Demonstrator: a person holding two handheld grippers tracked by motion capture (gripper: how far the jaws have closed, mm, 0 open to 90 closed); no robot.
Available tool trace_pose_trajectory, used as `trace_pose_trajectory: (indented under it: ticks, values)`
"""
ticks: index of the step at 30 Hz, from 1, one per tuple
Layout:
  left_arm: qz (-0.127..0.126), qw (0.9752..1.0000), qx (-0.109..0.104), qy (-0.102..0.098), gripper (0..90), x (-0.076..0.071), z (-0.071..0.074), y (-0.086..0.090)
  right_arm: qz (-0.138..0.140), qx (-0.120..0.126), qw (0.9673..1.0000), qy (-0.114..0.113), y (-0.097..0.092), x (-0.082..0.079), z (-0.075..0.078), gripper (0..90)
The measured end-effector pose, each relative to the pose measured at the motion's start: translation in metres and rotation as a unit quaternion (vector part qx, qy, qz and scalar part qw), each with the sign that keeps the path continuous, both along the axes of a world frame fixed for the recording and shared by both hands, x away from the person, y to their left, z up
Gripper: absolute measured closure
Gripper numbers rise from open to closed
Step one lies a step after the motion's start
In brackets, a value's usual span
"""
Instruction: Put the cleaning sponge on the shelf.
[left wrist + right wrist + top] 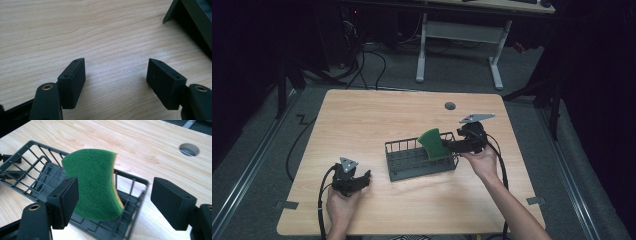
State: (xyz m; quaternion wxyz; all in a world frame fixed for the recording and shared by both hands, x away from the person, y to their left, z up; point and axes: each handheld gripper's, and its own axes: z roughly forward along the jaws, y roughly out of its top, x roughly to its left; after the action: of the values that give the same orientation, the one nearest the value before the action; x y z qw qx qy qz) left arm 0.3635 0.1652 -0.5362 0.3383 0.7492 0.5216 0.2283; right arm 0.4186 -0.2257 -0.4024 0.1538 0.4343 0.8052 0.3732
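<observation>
While the left tongs (116, 82) gape over bare table (75, 30), the right tongs (115, 202) stand wide, one jaw touching the green sponge (96, 190) in the basket (30, 170).

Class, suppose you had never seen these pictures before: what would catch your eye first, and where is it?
The bright green scouring sponge with a yellow backing stands on edge in the right end of the dark grey wire basket, mid-table. The right gripper sits open around it, one jaw touching it. The left gripper rests open on the pale wooden table, near-left.

A rough green scouring sponge (96, 187), a matt dark wire basket (37, 167), a smooth pale wood-grain table (100, 37).
</observation>
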Motion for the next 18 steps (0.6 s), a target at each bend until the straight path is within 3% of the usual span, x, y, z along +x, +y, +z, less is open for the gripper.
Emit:
trace_pose_trajectory:
  ticks: [9,18]
  values:
    - [0.0,1.0,0.0,0.0,31.9,0.0,0.0,0.0,-0.029,0.009,0.9995,-0.012,-0.032,-0.02,0.016,23.1]
    - [0.0,1.0,0.0,0.0,31.9,0.0,0.0,0.0,-0.061,0.018,0.9979,-0.017,-0.066,-0.038,0.018,23.7]
